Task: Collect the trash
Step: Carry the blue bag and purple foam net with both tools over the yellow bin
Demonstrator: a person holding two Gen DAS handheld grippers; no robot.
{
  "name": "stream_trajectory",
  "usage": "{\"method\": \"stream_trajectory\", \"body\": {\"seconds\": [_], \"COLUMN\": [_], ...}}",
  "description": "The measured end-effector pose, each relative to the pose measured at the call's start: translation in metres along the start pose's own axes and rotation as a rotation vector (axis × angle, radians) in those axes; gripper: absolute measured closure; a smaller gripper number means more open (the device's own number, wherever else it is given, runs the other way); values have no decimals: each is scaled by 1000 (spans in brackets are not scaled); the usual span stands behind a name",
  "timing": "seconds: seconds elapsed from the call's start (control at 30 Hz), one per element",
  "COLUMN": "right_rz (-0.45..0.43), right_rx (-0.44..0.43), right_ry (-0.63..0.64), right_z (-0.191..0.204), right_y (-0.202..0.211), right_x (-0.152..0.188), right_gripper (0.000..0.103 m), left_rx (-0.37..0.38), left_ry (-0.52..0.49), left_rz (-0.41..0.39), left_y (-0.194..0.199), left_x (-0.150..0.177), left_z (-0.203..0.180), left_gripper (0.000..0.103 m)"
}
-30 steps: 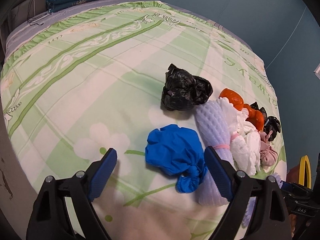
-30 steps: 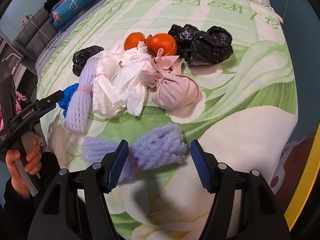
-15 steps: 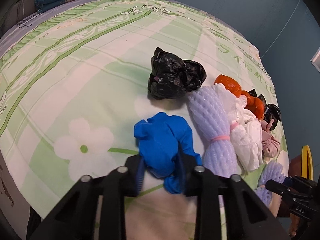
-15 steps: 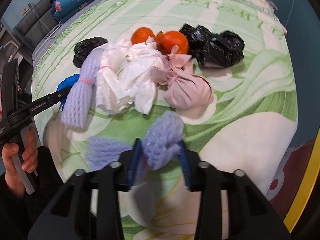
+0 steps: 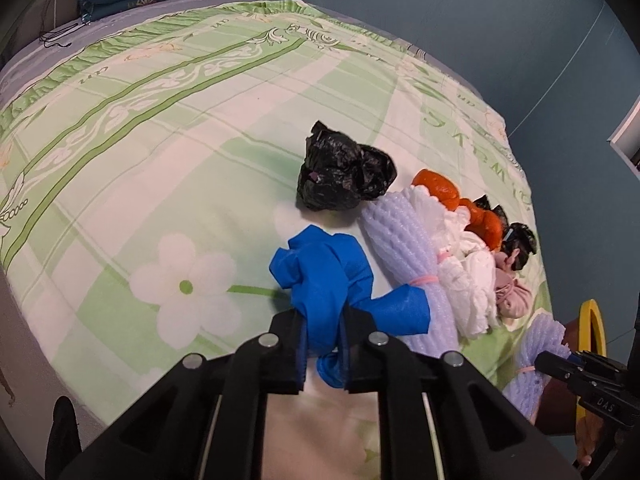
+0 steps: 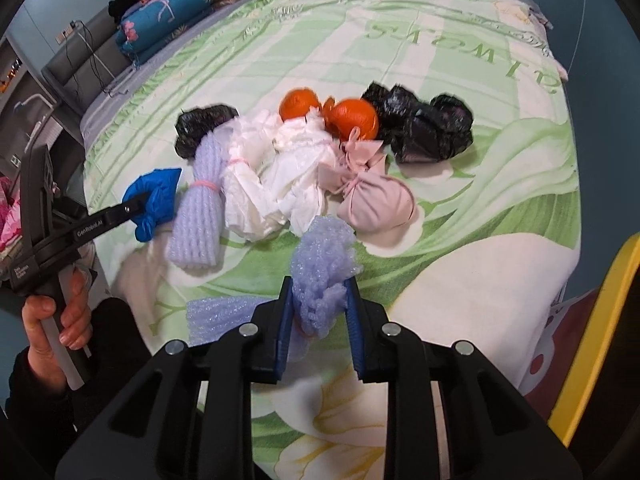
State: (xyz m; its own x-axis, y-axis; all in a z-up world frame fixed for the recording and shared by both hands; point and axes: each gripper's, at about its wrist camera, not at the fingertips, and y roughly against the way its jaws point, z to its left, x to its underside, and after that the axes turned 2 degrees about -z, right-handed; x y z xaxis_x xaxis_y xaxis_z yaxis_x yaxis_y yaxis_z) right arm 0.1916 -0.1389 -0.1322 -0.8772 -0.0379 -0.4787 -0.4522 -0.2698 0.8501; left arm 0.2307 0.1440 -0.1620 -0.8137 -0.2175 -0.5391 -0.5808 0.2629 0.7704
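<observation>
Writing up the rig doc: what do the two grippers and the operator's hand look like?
Both grippers are matte black plastic linkages with silver pivot pins and blue finger pads. The left gripper has white "GenRobot.AI" lettering on its finger and a pale handle, gripped by a bare hand above a dark sleeve. No cables visible.

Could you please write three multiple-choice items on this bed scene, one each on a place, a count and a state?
1. Where does the pink knotted bundle lie?
A. beside the white paper wad
B. on the folded quilts
C. on the floor

2. How many orange fruits show in the right wrist view?
A. one
B. two
C. four

3. What do the left tongs do?
A. hang open over the bed
B. pinch the blue cloth
C. pinch a black bag

Answers: 1 A, the bundle touches the wad on the green sheet; 2 B, two fruits sit side by side behind the wad; 3 B, blue cloth bulges between the closed fingers, while the right tongs pinch the lilac foam net.
</observation>
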Motion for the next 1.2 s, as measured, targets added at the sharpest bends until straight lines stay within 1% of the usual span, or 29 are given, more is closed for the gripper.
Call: {"method": "stream_trajectory", "body": {"seconds": [0.17,0.27,0.57,0.8,1.2], "right_rz": [-48,-71,-140,-186,-261], "right_rx": [-19,-23,-31,-36,-23], "right_ry": [-6,-15,-36,-66,-127], "right_z": [-2,-6,-18,-35,-65], "right_y": [22,33,66,91,128], "right_x": [-1,-1,1,3,9], "right_gripper": [80,80,80,80,80], "left_rx": [13,7,17,29,95], "left_ry": [-6,-19,-54,-94,-154], "left_rz": [-38,-55,-84,-86,-90], "left_y": [24,35,63,76,91], "left_x": [-1,0,5,10,14], "left_z": [-5,-11,-34,-58,-100], "left_gripper": [92,92,92,92,92]}}
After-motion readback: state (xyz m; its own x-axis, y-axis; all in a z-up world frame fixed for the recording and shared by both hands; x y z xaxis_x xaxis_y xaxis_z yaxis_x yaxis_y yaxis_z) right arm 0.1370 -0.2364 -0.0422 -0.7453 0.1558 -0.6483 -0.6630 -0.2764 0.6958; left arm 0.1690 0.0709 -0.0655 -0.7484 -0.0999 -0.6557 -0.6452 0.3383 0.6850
